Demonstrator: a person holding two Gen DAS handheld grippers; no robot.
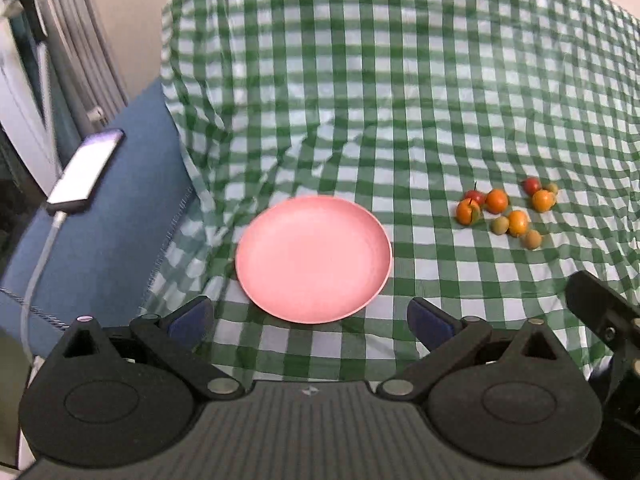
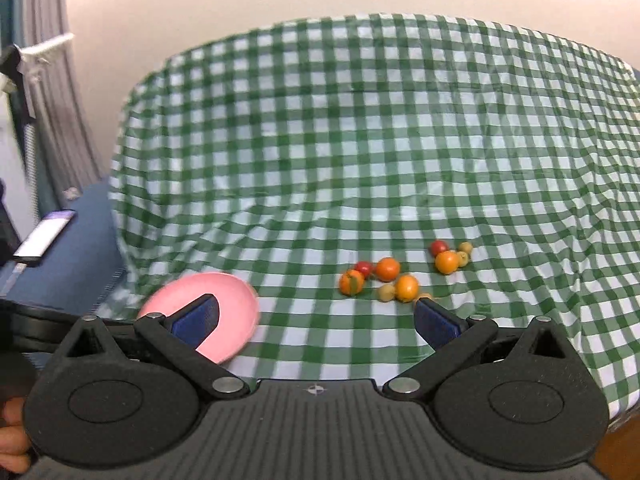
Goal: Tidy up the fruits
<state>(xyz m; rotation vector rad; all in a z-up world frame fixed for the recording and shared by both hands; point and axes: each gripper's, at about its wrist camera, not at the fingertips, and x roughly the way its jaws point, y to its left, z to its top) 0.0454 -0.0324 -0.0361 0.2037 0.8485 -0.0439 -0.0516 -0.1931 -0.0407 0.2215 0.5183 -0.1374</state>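
A pink plate (image 1: 313,258) lies bare on the green checked cloth, just ahead of my left gripper (image 1: 312,318), which stands open with nothing between its fingers. To the plate's right sits a loose cluster of small fruits (image 1: 506,212): several orange ones, two red ones and several greenish-brown ones. In the right wrist view the same fruits (image 2: 400,276) lie ahead and slightly right of my right gripper (image 2: 316,318), which is open and holds nothing. The plate (image 2: 236,304) shows at lower left there, partly behind the left finger. Part of the right gripper's black body (image 1: 600,312) shows at the left view's right edge.
The checked cloth (image 1: 400,100) is wrinkled and drapes over the table edges. Left of it is a blue surface (image 1: 112,220) with a phone (image 1: 86,170) on a cable. A radiator and wall stand behind at left. A hand (image 2: 12,436) shows at the lower left.
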